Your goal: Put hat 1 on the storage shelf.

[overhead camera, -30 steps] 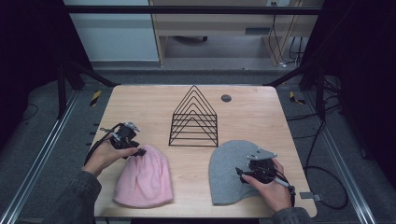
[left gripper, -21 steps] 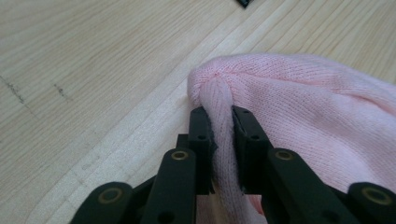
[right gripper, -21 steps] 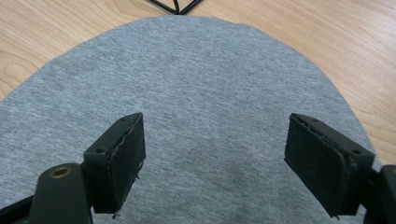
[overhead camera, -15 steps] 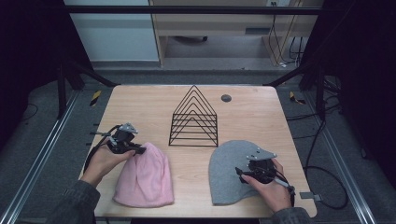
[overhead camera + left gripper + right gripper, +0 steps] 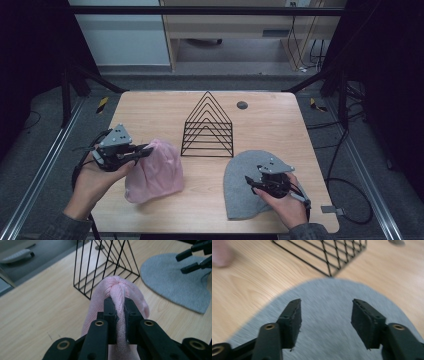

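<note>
Nearest the person, the right tool (image 5: pixel 256 183) hovers over the grey beanie (image 5: pixel 240 185), which lies flat on the tabletop (image 5: pixel 280 120) at its near right. Its jaws have just been closing but stand apart, nothing pinched between them. A little farther, at the left, the left tool (image 5: pixel 142 151) is clenched on a fold at the crown of the pink beanie (image 5: pixel 157 172), whose gathered knit rises off the wood. Beyond both, mid-table, stands the black wire rack (image 5: pixel 207 127), with a small dark disc (image 5: pixel 242 105) behind it.
</note>
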`<state>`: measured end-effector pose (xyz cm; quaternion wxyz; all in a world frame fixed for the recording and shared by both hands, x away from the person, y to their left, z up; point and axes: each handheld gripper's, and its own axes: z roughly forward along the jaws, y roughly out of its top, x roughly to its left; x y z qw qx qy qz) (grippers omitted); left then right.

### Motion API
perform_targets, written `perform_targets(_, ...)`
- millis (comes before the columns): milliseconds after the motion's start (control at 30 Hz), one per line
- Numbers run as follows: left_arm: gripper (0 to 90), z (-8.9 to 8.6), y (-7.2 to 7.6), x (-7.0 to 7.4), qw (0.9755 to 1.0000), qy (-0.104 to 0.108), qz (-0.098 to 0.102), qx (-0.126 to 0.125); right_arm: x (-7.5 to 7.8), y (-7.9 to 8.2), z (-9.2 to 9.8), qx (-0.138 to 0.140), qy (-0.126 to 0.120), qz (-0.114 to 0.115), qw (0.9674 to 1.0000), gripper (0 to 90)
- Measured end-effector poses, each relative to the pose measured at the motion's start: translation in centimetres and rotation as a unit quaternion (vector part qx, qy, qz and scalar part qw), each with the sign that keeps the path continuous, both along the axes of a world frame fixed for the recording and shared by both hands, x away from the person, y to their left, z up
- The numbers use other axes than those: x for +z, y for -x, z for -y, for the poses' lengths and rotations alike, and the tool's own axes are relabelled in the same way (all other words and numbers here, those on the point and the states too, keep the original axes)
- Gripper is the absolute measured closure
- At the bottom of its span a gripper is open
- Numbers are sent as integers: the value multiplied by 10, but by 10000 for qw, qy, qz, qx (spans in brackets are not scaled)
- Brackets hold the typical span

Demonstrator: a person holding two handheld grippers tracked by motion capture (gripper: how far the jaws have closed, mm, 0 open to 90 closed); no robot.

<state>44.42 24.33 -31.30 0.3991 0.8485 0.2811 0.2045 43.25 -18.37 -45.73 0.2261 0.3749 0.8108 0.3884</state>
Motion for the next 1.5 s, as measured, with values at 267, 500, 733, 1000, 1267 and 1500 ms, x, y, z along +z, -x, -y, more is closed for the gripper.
perform_targets(267,821,12,-13,33,9996,91,249,72,37,5,-53,828,-432,250,9953,543)
perform_targets(500,821,27,-20,54,9993,99,355,-10,62,-3,-113,1404,-436,434,9882,656)
perform_targets(733,820,38,-16,63,9990,173,396,-146,74,-17,-143,1566,-663,432,9845,672)
perform_targets(1000,821,42,-8,68,9983,351,322,-339,88,-28,-148,1459,-807,428,9851,642)
perform_targets(1267,821,40,0,69,9980,364,342,-383,92,-29,-161,1704,-737,373,9819,816)
perform_targets(1500,812,30,-14,67,9979,-149,623,2,109,-24,-154,1918,-692,260,9786,849)
